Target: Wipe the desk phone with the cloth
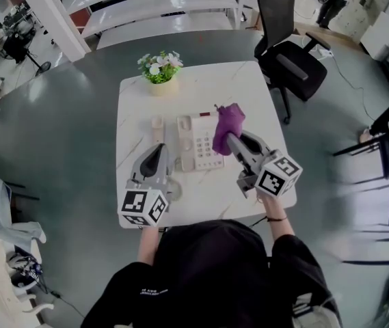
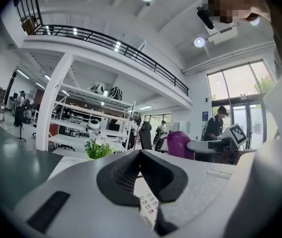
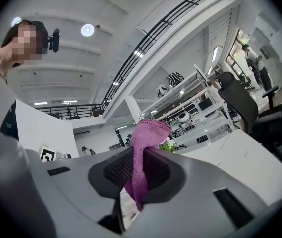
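White push-button desk phone mid-table on white marble-look square table, right gripper at phone's 3 o'clock, jaws clamped on bunched purple cloth, left gripper at phone's 8 o'clock, jaws pressed together, nothing between, green potted plant at 11 o'clock.

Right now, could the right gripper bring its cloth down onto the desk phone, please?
Probably yes. The right gripper, shut on the purple cloth, is at the desk phone's right edge with nothing between them; the left gripper sits off to the phone's left.
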A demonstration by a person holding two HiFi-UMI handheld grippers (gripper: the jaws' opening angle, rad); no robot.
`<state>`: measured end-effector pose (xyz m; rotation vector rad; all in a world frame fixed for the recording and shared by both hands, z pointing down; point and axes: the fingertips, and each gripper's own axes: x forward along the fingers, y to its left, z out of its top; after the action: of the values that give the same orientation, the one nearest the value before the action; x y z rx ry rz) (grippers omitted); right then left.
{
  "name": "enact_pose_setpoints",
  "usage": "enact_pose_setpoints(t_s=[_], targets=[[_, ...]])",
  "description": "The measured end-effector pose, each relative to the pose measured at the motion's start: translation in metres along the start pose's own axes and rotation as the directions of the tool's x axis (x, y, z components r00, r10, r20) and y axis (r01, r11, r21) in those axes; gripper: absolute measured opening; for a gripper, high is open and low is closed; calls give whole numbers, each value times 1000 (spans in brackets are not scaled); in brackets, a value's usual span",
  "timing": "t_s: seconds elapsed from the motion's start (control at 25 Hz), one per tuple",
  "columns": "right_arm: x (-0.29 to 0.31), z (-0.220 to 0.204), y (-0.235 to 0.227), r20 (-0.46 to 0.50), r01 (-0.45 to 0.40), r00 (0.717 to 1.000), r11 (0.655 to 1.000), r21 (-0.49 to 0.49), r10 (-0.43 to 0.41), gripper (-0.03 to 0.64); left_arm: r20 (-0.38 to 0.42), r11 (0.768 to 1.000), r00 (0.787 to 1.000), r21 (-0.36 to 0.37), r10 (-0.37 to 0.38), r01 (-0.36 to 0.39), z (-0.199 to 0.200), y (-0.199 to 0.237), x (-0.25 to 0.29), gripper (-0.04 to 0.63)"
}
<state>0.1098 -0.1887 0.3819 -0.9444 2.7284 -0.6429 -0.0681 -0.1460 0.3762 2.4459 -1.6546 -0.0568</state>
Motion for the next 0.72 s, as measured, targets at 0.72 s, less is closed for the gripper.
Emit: enact_pose_setpoints(t_s=[0.72], targets=[[-15,17,-6,33,63,998,995,-74,-61,35,38,997,997,44,60,-62,17,17,-16,-2]])
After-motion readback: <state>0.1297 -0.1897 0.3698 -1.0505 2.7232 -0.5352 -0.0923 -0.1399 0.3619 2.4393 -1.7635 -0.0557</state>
